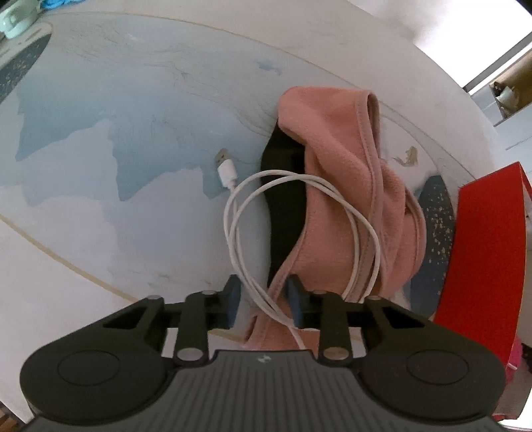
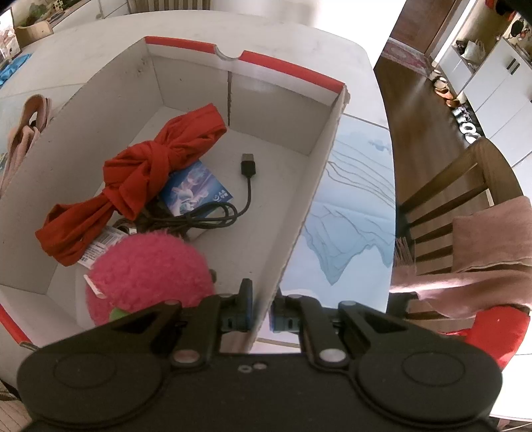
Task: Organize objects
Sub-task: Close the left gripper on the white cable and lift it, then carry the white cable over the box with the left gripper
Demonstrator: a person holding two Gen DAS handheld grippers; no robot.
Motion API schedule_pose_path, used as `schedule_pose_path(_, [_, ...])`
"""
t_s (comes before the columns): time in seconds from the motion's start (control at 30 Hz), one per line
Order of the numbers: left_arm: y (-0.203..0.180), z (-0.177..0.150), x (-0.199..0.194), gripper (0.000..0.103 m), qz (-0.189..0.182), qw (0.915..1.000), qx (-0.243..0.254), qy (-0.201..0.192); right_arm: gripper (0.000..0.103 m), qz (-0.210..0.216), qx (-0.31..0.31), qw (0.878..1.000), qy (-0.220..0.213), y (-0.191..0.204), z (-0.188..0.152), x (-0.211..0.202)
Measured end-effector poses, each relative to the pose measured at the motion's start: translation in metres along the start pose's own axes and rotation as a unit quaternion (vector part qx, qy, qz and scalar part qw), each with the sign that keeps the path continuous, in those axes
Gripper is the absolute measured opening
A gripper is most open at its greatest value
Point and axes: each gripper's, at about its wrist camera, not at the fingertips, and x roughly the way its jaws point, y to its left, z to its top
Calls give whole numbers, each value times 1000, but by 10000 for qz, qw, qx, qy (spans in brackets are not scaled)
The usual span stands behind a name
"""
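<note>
A white USB cable [image 1: 226,172] lies looped over a pink cloth [image 1: 335,166] and a black item [image 1: 286,206] on the blue-and-white table [image 1: 133,133]. My left gripper [image 1: 264,304] points down over them. Its jaws stand apart, with the cable and a pink strap between them and not pinched. My right gripper [image 2: 261,312] is shut on the right wall of the red-rimmed cardboard box [image 2: 309,186]. Inside the box lie a knotted red cloth [image 2: 146,169], a black USB cable [image 2: 247,166], a blue card [image 2: 196,189] and a pink plush ball [image 2: 149,266].
The red outside of the box [image 1: 482,249] stands just right of the pink cloth. A wooden chair [image 2: 465,186] with a pink towel [image 2: 492,239] stands past the table's right edge. A pale green object [image 1: 13,20] sits at the far left.
</note>
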Motion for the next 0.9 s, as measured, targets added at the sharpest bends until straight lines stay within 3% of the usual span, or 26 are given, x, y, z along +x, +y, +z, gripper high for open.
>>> schedule_pose_path(0.33, [11, 4, -31, 6, -200, 9987, -80, -463, 8, 6, -24, 10000, 23, -1, 0, 2])
schedule_pose_path(0.63, [3, 7, -73, 3, -521, 9948, 408, -778, 8, -7, -64, 10000, 34, -2, -1, 4])
schedule_pose_path(0.9, [-40, 13, -108, 3, -924, 9858, 1067, -906, 8, -6, -70, 10000, 48, -3, -2, 6])
